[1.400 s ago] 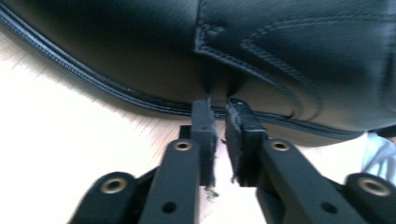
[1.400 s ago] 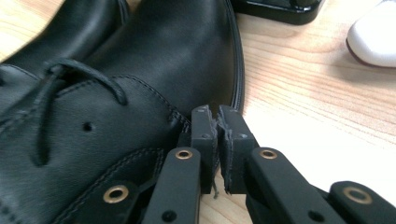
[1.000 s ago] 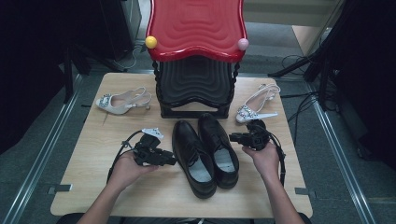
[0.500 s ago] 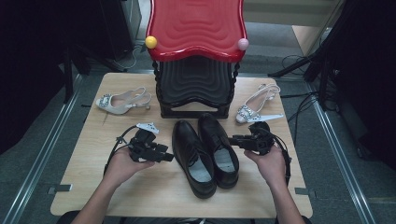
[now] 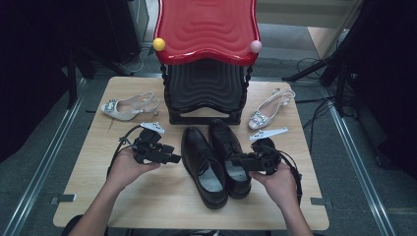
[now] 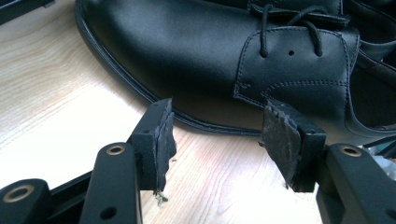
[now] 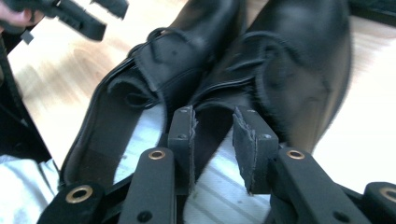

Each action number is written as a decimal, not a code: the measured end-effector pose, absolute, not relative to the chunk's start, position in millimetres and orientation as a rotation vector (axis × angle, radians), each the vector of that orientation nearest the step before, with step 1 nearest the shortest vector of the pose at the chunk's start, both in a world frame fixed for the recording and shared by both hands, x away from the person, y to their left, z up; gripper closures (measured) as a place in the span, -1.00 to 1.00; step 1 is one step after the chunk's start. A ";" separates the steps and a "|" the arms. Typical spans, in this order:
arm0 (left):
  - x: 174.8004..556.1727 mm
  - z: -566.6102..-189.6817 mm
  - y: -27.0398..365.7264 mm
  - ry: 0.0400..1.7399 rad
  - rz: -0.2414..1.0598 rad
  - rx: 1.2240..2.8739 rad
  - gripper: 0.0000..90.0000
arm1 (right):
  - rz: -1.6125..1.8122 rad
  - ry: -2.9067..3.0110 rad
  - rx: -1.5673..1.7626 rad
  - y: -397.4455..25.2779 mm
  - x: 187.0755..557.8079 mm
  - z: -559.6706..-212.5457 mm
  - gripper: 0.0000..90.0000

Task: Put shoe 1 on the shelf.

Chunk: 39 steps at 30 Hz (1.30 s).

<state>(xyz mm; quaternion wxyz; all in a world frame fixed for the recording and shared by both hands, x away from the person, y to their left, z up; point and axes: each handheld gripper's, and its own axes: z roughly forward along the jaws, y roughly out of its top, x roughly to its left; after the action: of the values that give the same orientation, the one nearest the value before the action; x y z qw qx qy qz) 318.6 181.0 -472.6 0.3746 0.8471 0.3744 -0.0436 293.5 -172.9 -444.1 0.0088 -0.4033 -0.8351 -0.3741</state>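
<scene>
Currently my left gripper point(image 5: 173, 158) is held just beside the outer flank of the left black lace-up shoe point(image 5: 202, 164), its jaws spread wide with nothing between them. From the left gripper view, the pads point(image 6: 161, 135) hover over bare wood of the table point(image 6: 56, 88), close to the shoe's welt but apart from it.

My right gripper point(image 5: 236, 160) sits over the opening of the right black lace-up shoe point(image 5: 227, 147). In the right gripper view its jaws stand at a narrow gap, parted and gripping nothing, above the shoe's pale striped insole point(image 7: 224, 196); whether a pad touches the collar, I cannot tell.

Both black shoes lie side by side at the table's centre, touching, toes pointing away from me toward the black lower tier of the shoe rack point(image 5: 205, 88), which carries a red wavy top shelf point(image 5: 206, 24).

One pale slingback heel point(image 5: 128, 106) lies left of the rack; the other slingback heel point(image 5: 269, 109) lies right of it, well apart from the first.
</scene>
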 end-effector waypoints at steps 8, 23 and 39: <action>324.9 -471.3 181.2 0.959 -0.083 2.183 -0.02 | -1.115 -2.612 -1.219 -155.1 281.2 -448.5 0.47; 330.5 -468.7 185.4 0.953 -0.095 2.153 -0.03 | -0.902 -2.646 -1.249 -125.4 294.0 -468.3 0.42; 331.9 -467.8 195.9 0.984 -0.067 2.128 -0.04 | -0.712 -2.730 -1.356 -104.3 301.7 -477.7 0.52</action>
<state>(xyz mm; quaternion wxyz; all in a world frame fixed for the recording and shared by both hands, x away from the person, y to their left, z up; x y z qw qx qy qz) 331.9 195.9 -467.8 0.3874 0.8364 0.3868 -0.0263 301.7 -104.3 -477.7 0.0057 -0.4331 -0.8721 -0.2276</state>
